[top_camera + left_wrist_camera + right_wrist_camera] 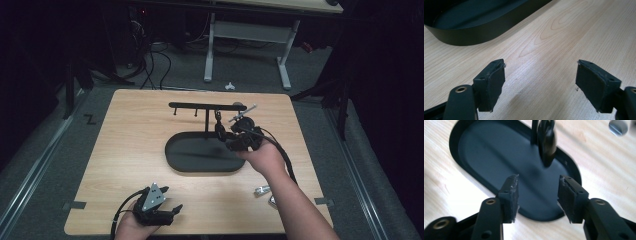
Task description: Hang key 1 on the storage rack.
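Though shallow, black tray [200,157], bare inside.

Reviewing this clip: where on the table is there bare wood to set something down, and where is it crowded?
Free: the wood left of the black oval tray, and the near strip between the left tool and the small metal pieces. Crowded: the tray, its hanger stand, and the right tool over the tray's right end.

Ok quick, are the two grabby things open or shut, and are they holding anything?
Left hand-held gripper: open, holding nothing, over bare table.
Right hand-held gripper: open, holding nothing, above the black tray.
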Tool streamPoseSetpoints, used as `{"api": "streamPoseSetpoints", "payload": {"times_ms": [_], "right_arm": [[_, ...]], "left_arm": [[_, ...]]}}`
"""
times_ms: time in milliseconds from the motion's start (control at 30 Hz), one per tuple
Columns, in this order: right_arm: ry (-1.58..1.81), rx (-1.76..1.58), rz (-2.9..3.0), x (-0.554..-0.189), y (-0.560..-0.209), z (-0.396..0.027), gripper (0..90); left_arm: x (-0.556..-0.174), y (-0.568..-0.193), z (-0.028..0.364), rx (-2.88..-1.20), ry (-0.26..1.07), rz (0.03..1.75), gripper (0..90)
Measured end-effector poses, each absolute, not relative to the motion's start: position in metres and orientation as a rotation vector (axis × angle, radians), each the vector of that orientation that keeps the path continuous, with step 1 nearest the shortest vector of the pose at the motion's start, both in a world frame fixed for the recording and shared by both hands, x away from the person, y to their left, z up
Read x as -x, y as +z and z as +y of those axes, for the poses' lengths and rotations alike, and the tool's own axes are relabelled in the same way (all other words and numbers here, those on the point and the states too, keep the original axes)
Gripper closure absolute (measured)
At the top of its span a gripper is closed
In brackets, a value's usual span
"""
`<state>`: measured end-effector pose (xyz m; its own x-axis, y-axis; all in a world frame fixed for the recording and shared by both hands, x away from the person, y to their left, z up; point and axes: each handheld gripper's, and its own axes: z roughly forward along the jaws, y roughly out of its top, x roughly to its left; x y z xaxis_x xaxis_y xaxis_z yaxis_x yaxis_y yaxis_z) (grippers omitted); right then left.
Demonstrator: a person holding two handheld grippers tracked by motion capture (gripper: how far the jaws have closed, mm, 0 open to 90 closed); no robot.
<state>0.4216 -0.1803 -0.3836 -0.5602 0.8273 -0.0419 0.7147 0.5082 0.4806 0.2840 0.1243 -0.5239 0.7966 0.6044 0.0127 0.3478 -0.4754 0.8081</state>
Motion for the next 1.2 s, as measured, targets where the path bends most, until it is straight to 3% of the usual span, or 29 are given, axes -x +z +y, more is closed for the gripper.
{"api": "streamPoseSetpoints", "payload": {"times_ms": [500, 933, 1200], "right_arm": [[0.709, -1.318, 2.459, -0.366, -0.429, -0.22, 44.2], [0.61, -1.327, 2.443, -0.344, -0.45, -0.262, 53.1], [0.518, -1.371, 2.441, -0.338, -0.46, -0.284, 50.9]], "left_arm": [[-0.282, -0.525, 0.121, -2.123, 0.373, 0.697, 24.4], [-0.283, -0.526, 0.12, -2.135, 0.37, 0.689, 24.4], [-0.283, -0.527, 0.12, -2.135, 0.372, 0.692, 24.4]]}}
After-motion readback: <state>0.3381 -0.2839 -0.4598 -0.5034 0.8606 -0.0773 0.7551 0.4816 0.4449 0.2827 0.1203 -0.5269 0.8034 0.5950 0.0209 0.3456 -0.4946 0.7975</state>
